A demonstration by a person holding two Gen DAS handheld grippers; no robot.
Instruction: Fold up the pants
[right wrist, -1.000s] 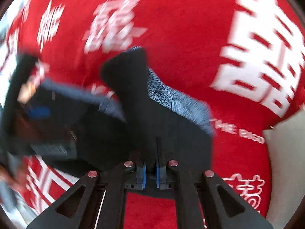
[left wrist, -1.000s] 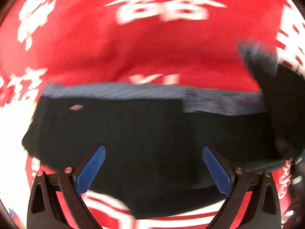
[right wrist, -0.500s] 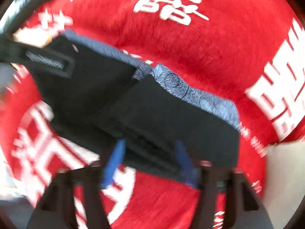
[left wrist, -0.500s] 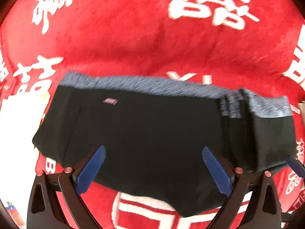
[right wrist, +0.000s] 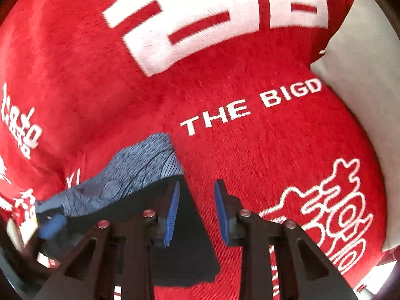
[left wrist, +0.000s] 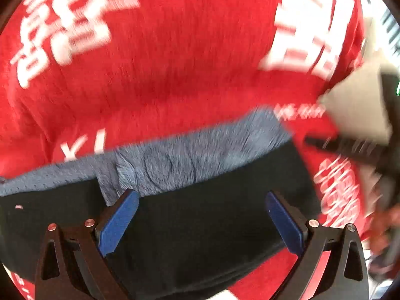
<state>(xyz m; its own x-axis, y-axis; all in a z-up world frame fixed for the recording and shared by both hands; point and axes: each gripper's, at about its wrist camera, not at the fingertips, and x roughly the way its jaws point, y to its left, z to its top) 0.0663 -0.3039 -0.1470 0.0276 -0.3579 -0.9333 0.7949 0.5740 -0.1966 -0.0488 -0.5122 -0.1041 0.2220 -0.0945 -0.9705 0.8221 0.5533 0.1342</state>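
Note:
The black pants (left wrist: 205,227) with a grey-blue waistband (left wrist: 190,160) lie folded on a red blanket with white lettering (left wrist: 175,62). My left gripper (left wrist: 200,215) is open, its blue pads spread wide just above the black cloth, below the waistband. In the right wrist view the pants (right wrist: 182,245) end at their right edge, waistband (right wrist: 140,170) at the upper left. My right gripper (right wrist: 196,212) is open and empty, its jaws straddling that right edge.
A pale grey cushion (right wrist: 362,87) lies on the blanket at the right; it also shows in the left wrist view (left wrist: 357,110). The other gripper appears blurred at the right of the left wrist view (left wrist: 362,152). Red blanket (right wrist: 250,150) spreads beyond the pants.
My right gripper let go of the pants fold, laid it down and opened, now over the right edge. My left gripper shifted right along the pants toward the waistband.

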